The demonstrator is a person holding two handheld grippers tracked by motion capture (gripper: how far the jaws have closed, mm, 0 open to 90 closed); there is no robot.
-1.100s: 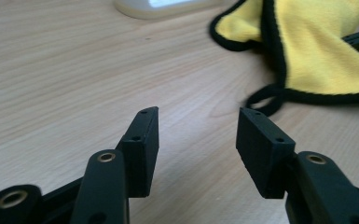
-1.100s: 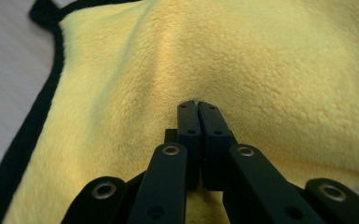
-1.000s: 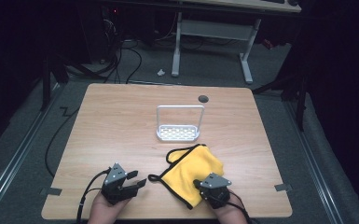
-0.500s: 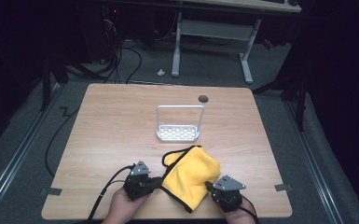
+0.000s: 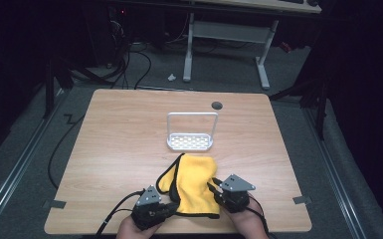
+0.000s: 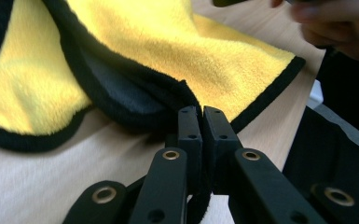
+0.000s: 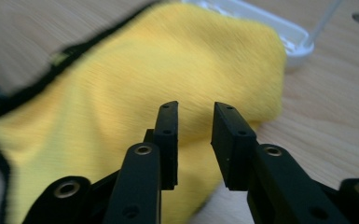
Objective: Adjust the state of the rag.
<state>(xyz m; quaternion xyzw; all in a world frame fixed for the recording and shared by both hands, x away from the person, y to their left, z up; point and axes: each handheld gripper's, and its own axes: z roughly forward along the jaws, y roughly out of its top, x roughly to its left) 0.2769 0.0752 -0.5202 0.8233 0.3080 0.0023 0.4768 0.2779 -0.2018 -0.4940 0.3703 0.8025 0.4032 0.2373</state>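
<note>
A yellow microfibre cloth [image 5: 194,184] with black edging is seen folded at the near edge of the wooden table [image 5: 119,149]. Its black hem is clamped by the left gripper [image 6: 202,112]. The right gripper [image 7: 195,109], jaws just opened and apart with nothing between them, is held just over the cloth.

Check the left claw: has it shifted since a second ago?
Yes. The left claw has moved right along the table's near edge, toward the yellow cloth, and is now shut on its black hem below the white rack.
</note>
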